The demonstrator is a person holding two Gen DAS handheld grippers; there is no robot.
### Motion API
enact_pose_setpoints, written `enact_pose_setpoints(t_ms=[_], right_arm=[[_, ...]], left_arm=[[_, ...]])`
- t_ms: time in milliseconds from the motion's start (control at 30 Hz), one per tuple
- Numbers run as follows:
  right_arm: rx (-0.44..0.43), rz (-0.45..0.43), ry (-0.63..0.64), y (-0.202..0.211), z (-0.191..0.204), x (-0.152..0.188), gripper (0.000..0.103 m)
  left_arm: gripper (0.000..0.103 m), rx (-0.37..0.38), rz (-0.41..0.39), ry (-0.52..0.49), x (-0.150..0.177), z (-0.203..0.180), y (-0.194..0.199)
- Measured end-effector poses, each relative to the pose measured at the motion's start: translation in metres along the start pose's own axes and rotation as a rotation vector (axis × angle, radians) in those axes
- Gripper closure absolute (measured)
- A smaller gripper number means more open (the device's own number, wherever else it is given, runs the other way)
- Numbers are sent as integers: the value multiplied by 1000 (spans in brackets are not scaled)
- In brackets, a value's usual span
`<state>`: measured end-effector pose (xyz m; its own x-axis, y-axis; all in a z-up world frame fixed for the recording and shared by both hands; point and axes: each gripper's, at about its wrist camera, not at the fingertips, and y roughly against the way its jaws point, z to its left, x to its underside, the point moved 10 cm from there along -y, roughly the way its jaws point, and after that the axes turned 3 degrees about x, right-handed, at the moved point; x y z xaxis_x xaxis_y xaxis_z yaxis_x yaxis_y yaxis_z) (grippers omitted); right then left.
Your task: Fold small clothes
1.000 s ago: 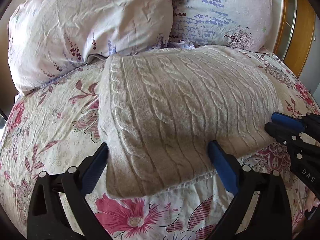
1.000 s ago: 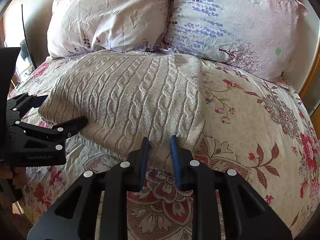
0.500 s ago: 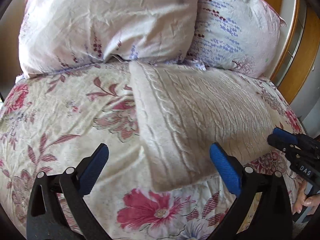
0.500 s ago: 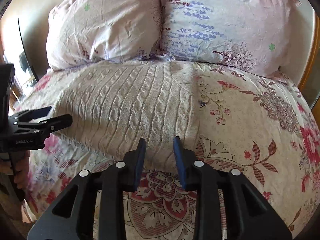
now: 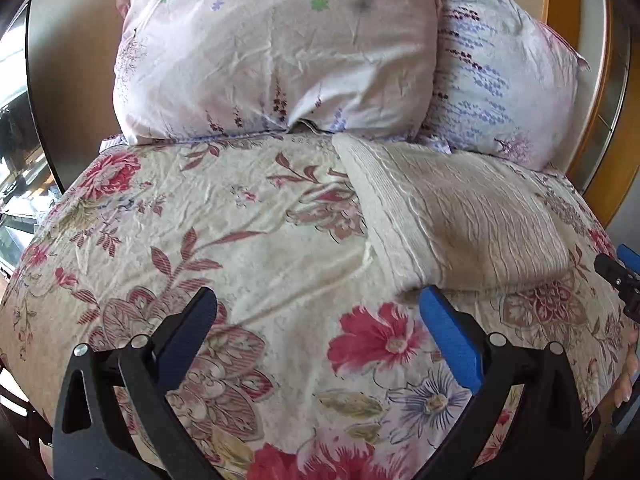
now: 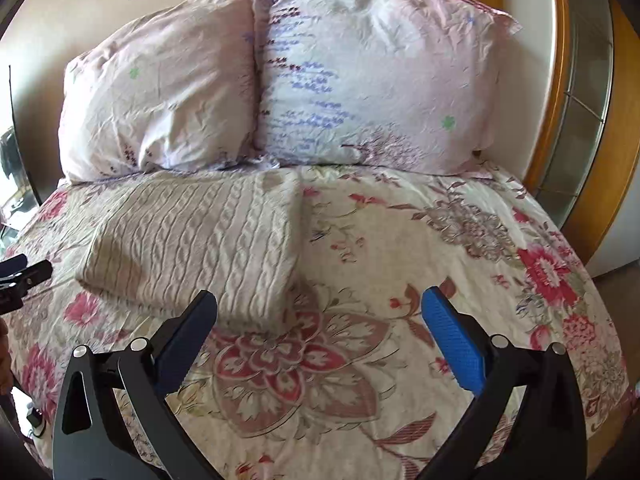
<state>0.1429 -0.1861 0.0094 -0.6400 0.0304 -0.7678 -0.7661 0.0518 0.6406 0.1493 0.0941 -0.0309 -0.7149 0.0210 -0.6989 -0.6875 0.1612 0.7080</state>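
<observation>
Folded sweater (image 6: 200, 240) lies beyond the right gripper's (image 6: 320, 320) opening fingers.

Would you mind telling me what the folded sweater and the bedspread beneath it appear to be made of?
The folded sweater looks like a thick cream knit, probably wool or acrylic yarn: raised cable ribs run along it and the surface is matte and fuzzy. The bedspread looks like thin woven cotton or a blend, printed with flowers: it is flat, finely creased and shows little sheen.
</observation>
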Motion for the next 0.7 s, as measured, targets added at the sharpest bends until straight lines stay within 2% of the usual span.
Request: enact_pose_setpoints(t_ms=[133,267,567,700], right_arm=[[27,24,3,-8,19,26,1],[-17,87,-34,-14,27,40,1],[-27,129,-56,-27,27,47,1],[-28,164,-69,-36,28,51,1]], left_arm=[[2,21,49,-45,23,-26,-14],[2,12,76,-83,30,-40,-25],[2,-14,147,-80,41,-44,-43],[2,-23,150,-87,41,-44,-43]])
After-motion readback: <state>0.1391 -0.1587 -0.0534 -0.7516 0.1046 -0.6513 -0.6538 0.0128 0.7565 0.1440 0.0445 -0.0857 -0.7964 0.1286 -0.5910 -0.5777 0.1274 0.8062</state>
